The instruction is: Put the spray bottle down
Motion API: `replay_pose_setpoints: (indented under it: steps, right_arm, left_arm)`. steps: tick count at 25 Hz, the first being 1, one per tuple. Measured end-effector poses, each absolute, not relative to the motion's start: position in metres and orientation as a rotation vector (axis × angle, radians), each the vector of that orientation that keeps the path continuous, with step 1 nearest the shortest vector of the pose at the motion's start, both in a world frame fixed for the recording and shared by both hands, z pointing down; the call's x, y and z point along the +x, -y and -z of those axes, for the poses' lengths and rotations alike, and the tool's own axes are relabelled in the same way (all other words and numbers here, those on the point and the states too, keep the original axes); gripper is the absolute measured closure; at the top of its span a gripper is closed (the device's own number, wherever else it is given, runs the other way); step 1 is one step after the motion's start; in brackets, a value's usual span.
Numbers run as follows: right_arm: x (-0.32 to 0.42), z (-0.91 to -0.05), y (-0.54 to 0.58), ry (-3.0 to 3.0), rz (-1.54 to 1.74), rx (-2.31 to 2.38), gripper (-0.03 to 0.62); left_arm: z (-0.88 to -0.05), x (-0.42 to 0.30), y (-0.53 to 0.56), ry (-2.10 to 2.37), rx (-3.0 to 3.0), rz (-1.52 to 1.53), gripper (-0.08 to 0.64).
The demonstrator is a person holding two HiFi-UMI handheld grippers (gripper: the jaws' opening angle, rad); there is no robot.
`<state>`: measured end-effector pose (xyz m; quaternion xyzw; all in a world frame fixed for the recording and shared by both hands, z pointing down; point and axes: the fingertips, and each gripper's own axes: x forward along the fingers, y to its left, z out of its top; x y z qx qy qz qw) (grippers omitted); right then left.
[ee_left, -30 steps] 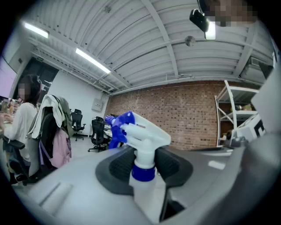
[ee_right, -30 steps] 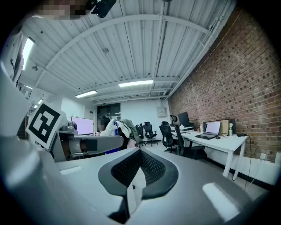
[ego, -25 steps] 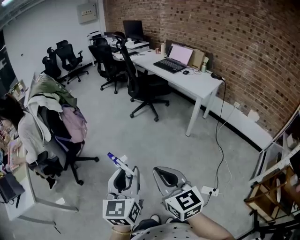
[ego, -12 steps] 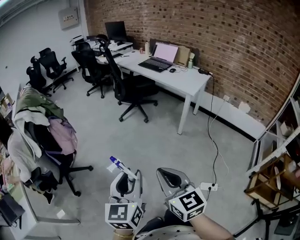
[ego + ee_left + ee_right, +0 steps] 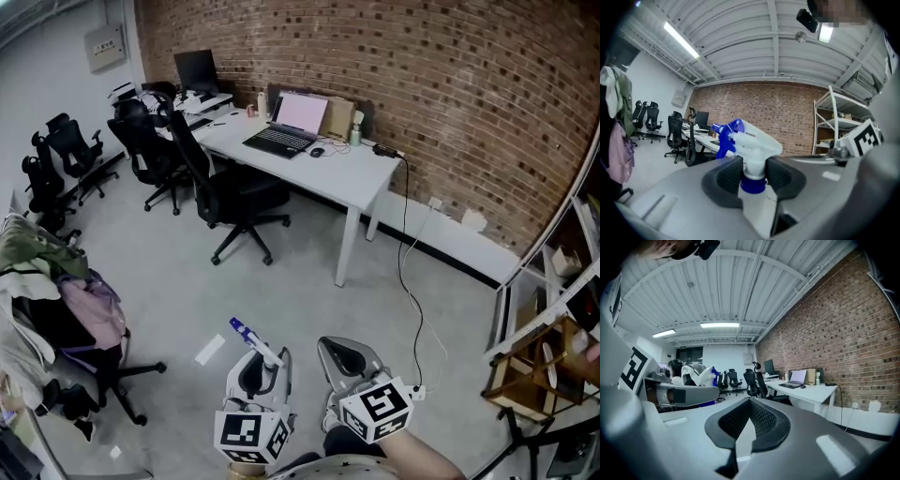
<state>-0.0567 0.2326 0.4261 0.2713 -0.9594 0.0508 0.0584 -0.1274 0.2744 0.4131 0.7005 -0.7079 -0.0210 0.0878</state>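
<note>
A spray bottle (image 5: 746, 145) with a white head and a blue nozzle and collar sticks up between the jaws of my left gripper (image 5: 753, 176), which is shut on its neck. In the head view the bottle's nozzle (image 5: 246, 334) rises above that gripper (image 5: 258, 370) at the bottom centre. My right gripper (image 5: 342, 358) is beside it on the right; in the right gripper view (image 5: 749, 418) its dark pads meet with nothing between them. Both grippers are held level above the grey floor.
A white desk (image 5: 352, 180) with an open laptop (image 5: 289, 125) stands against the brick wall ahead. Black office chairs (image 5: 230, 192) stand left of it. A chair piled with clothes (image 5: 56, 300) is at the left. A cable and power strip (image 5: 412, 389) lie on the floor; metal shelving (image 5: 553, 347) stands right.
The whole view has swung: the desk and chairs have slid left and nearer in the head view. Both grippers keep their places at the bottom, the left still holding the bottle.
</note>
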Motion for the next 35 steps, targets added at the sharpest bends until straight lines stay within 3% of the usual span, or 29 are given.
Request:
replay_pose_setpoints:
  steps: [21,35]
  right_arm:
    - [-0.023,-0.407,0.121,2.864,-0.125,1.012,0.594]
    - [-0.033,-0.421,0.368,2.74,-0.109,1.261,0.594]
  left_arm:
    - [-0.386,-0.093,0.098,1.958,2.257,0.091,0.424]
    - [-0.399,-0.121,0.353,1.837,2.385,0.105,0.424]
